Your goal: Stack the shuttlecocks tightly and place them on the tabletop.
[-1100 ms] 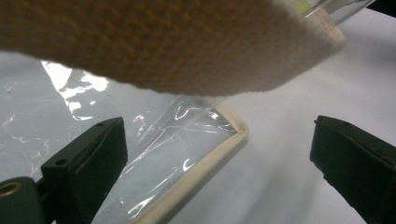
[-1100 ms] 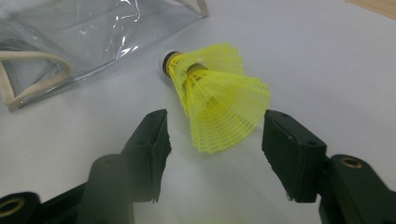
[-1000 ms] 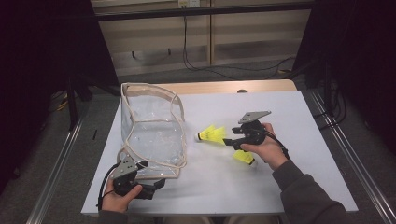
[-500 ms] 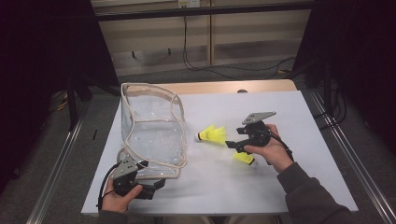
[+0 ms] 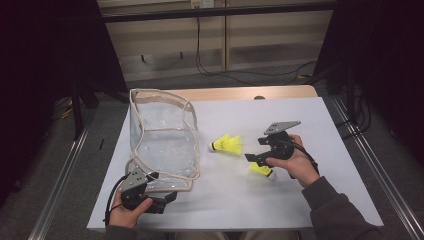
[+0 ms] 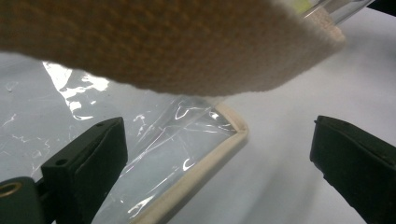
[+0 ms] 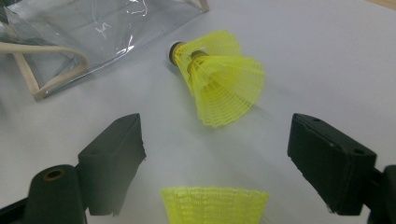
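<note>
Table edges: white table top (image 5: 310, 120) with a wooden strip along its far edge; metal rails run down both sides below it.
Open room: bare white surface to the right of and behind the right gripper (image 5: 251, 158), and along the near edge between the two hands.
Clear bag (image 5: 162, 145): see-through plastic with beige webbing trim, standing open on the left half of the table; its near corner lies flat between the left gripper's jaws.
Left gripper (image 5: 170, 196): at the near left corner, jaws spread wide, pads off the bag's corner (image 6: 224, 140); a webbing strap (image 6: 187, 46) hangs close before its camera.
Right gripper: right of centre, jaws have just been opening and stand spread, nothing pinched.
First shuttlecock (image 7: 217, 77): yellow, on its side ahead of the right jaws, cork toward the bag, just beside it.
Second shuttlecock (image 7: 215, 203): yellow, lying between the right jaws, free of both pads.
Room: dark surroundings, cables on the floor beyond the table.
</note>
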`<state>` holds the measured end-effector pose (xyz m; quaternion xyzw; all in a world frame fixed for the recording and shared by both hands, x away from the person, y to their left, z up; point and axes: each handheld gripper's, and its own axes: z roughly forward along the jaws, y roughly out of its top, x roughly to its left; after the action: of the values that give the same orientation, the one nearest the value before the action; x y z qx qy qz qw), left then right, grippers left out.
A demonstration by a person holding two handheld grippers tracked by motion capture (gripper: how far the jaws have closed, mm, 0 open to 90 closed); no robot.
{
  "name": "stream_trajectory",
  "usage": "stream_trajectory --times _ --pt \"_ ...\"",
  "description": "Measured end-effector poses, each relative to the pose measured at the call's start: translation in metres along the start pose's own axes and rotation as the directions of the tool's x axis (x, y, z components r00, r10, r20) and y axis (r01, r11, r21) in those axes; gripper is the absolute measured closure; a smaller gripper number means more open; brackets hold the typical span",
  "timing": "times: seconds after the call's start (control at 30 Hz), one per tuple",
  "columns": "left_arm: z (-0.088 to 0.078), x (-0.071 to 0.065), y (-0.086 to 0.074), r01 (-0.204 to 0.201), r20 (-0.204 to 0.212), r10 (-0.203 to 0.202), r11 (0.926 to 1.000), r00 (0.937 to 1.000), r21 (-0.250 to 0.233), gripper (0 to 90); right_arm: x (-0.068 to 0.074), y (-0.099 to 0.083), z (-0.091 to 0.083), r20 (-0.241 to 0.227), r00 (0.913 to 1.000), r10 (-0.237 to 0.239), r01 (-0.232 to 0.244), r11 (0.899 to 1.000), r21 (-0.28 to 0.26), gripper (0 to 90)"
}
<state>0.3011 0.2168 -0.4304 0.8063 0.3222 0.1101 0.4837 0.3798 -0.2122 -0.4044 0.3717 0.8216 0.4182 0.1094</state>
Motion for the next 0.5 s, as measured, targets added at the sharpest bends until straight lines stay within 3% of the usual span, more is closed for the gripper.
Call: stream_trajectory --times 0.27,0.5 --pt "0.0000 -0.0001 0.0001 0.001 0.000 -0.001 1.0000 1.0000 0.000 4.0 0.0000 -0.0026 -0.0049 0.012 0.9999 -0.008 0.008 1.000 -0.006 20.2" --pt "0.0001 -0.0001 0.0000 0.000 0.000 0.000 1.0000 1.0000 -0.001 4.0 -0.0001 -0.0073 -0.0077 0.002 0.9997 -0.024 0.024 1.000 -0.010 27.9"
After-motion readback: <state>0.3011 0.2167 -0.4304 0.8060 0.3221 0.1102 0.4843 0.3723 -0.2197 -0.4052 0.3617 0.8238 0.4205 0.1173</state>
